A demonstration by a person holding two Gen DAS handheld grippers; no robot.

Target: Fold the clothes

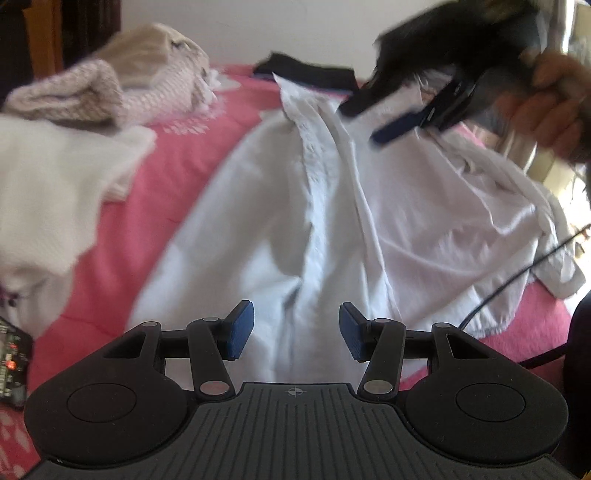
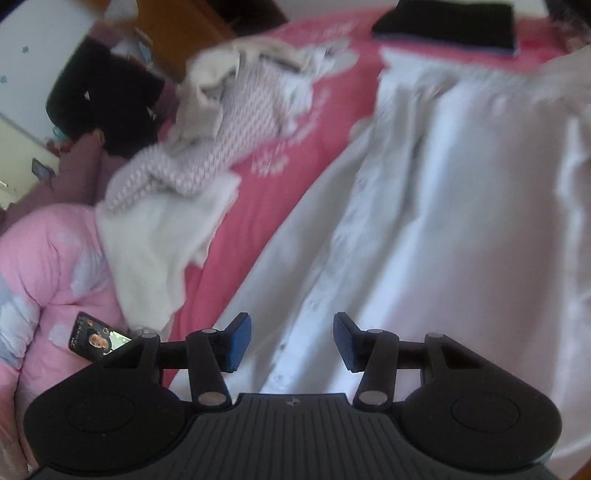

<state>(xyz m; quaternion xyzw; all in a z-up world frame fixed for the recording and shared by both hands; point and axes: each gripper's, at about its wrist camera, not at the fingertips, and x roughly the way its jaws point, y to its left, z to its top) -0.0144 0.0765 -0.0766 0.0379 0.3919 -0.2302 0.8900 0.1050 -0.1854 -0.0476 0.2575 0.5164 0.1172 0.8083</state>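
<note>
Two grippers, both with jaws apart and nothing between them. Left gripper (image 1: 296,330) hovers over the near hem of a large white button-front cotton shirt (image 1: 332,221), which lies spread but rumpled on a pink bedsheet (image 1: 177,177); its embroidered placket runs away from me, so the long axis is approx. along my left gripper's pointing direction. Right gripper (image 1: 369,122), held in a hand (image 1: 554,99), sits above the shirt's far collar end, i.e. nearer the top; my left is nearer the hem. From the right wrist view, right gripper (image 2: 292,341) looks down on the shirt (image 2: 443,221) w/ the button row slanting up-right.

Beside the shirt: a heap of beige and patterned knitwear (image 1: 110,88) and a flat dark folded garment (image 2: 443,26), well apart at the far edge. A phone (image 2: 98,338) rests on a pink quilt (image 2: 44,251).

Hard to read: heavy motion blur; sleeves not clearly separable; shirt's right edge is cut off. Whether the shirt is partly folded, I cannot tell.
</note>
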